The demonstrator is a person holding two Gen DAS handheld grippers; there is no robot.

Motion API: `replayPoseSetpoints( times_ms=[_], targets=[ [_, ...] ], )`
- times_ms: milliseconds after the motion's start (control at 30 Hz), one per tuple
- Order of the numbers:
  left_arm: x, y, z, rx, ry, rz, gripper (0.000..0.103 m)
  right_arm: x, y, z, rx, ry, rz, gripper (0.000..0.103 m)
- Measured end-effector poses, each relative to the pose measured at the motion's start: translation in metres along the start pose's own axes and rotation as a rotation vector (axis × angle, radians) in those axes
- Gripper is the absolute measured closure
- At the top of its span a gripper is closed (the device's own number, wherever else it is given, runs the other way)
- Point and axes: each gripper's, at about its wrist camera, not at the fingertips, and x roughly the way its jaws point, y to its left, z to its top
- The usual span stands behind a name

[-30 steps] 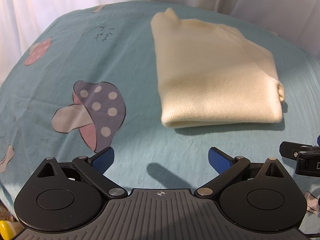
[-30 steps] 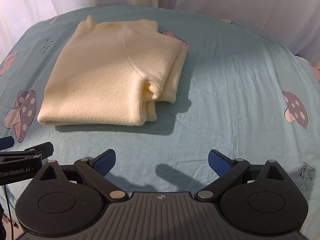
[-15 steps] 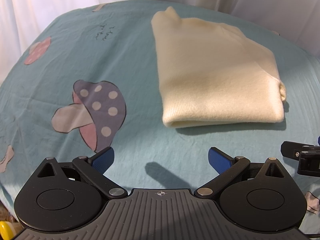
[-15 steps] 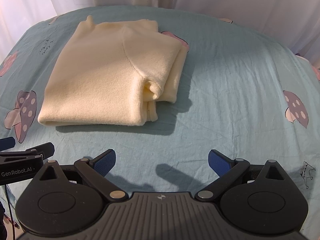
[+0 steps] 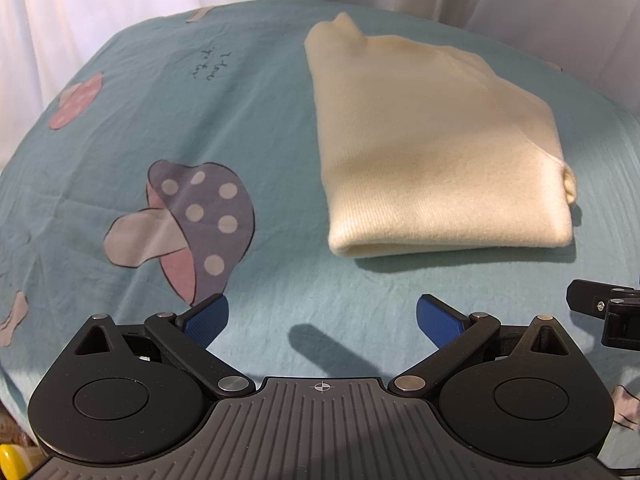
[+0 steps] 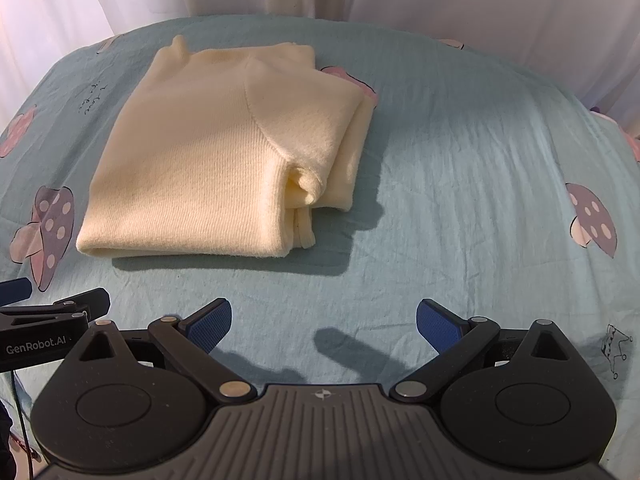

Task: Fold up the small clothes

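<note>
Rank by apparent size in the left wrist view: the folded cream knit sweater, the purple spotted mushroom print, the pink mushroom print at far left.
1. Folded cream knit sweater
2. Purple spotted mushroom print, though it lies nearer the camera
3. Pink mushroom print

Supporting surface: a bed or table (which cannot be told) covered by a light teal sheet (image 6: 460, 208) printed with spotted mushrooms (image 5: 188, 216), smaller pink mushrooms, a small crown (image 6: 618, 346) and a short line of handwriting (image 5: 210, 65). The sheet shows fine creases. Lying directly on it: one cream knit garment (image 6: 224, 160), folded into a compact rectangle, rolled fold toward the cameras, layered edges and a tucked sleeve at its right side.
</note>
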Motion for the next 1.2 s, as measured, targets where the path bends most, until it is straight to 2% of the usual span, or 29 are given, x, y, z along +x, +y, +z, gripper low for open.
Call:
replayPoseSetpoints(
  times_ms=[1200],
  targets=[
    [0.002,0.0008,0.0001,-0.004,0.01,-0.012,0.0,0.0008,0.0014,-0.0026,-0.006,0.001,-0.003,0.004]
  ],
)
